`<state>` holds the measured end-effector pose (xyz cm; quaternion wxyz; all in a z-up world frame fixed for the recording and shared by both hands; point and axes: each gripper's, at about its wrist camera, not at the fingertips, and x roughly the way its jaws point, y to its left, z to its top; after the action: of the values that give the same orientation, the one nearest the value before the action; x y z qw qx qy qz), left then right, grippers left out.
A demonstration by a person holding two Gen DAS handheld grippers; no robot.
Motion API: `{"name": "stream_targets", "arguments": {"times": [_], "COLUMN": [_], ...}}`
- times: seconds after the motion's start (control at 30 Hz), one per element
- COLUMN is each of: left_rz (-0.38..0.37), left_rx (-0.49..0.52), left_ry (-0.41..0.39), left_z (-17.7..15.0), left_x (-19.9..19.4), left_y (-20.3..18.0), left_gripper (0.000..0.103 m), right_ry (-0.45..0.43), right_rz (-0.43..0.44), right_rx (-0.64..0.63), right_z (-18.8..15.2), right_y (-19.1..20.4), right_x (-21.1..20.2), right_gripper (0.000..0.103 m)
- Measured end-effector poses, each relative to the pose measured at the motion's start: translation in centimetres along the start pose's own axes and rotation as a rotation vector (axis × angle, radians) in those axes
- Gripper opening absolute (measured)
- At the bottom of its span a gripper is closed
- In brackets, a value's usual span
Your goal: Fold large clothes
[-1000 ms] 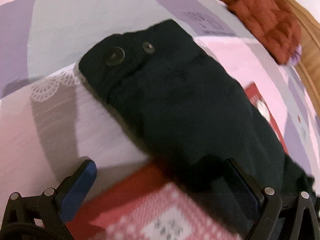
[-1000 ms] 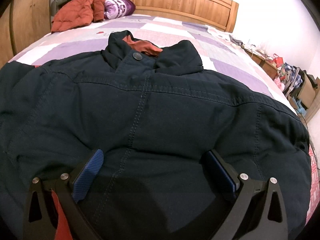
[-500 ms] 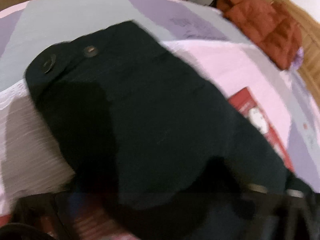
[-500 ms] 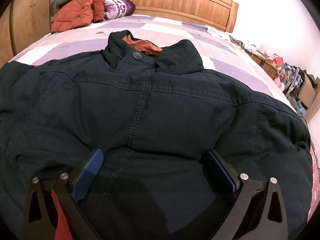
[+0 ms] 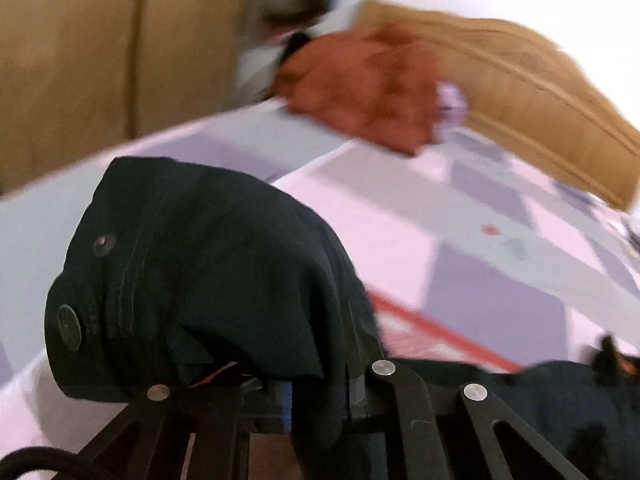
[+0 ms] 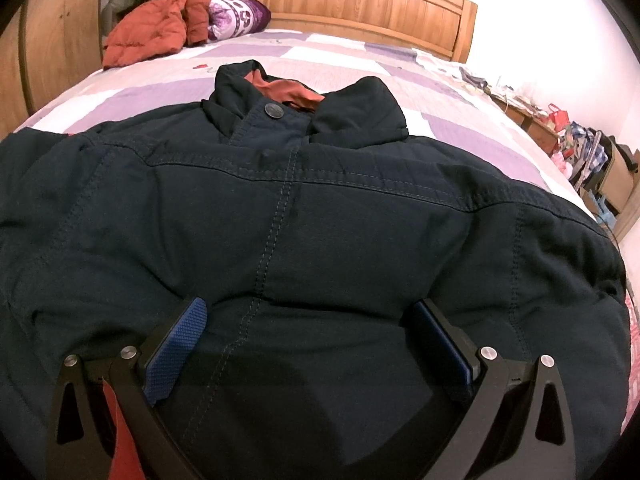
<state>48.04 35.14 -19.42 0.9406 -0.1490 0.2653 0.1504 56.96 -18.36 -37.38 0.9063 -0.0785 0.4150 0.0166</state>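
A large dark navy jacket (image 6: 320,240) with an orange lining lies spread on the bed, collar toward the headboard. My right gripper (image 6: 312,332) is open, its blue-padded fingers (image 6: 176,352) resting over the jacket's front near the middle seam. In the left wrist view, my left gripper (image 5: 288,396) is shut on the jacket's sleeve cuff (image 5: 192,272), which has two metal snaps and drapes over the closed fingers, lifted off the bed. More of the jacket (image 5: 560,408) shows at lower right.
The bed has a purple, pink and white patchwork cover (image 6: 360,56). An orange puffer jacket (image 6: 152,32) and a purple pillow (image 6: 236,18) lie by the wooden headboard (image 6: 360,4). A wooden wardrobe (image 6: 52,48) stands at left; a cluttered nightstand (image 6: 580,148) at right.
My left gripper has closed on the sleeve cuff and lifted it, swinging toward the headboard. The right gripper has stayed still and open on the jacket.
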Motion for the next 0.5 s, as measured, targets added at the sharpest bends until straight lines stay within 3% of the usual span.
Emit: {"name": "stream_targets", "arguments": {"times": [0.2, 0.37, 0.5], "left_rz": [-0.194, -0.379, -0.511], "left_rx": [0.165, 0.268, 0.313], "left_ry": [-0.047, -0.027, 0.041], "left_z": [0.8, -1.9, -6.6], "left_x": [-4.5, -7.2, -7.5], "left_y": [-11.0, -21.6, -29.6], "left_gripper": [0.011, 0.01, 0.01], "right_ry": [0.01, 0.044, -0.077], "right_rz": [0.015, 0.072, 0.087], "right_rx": [0.008, 0.021, 0.086], "right_z": [0.3, 1.7, 1.6], "right_y": [-0.2, -1.2, -4.7], "right_x": [0.2, -1.7, -7.5], "right_gripper": [0.103, 0.102, 0.102]}}
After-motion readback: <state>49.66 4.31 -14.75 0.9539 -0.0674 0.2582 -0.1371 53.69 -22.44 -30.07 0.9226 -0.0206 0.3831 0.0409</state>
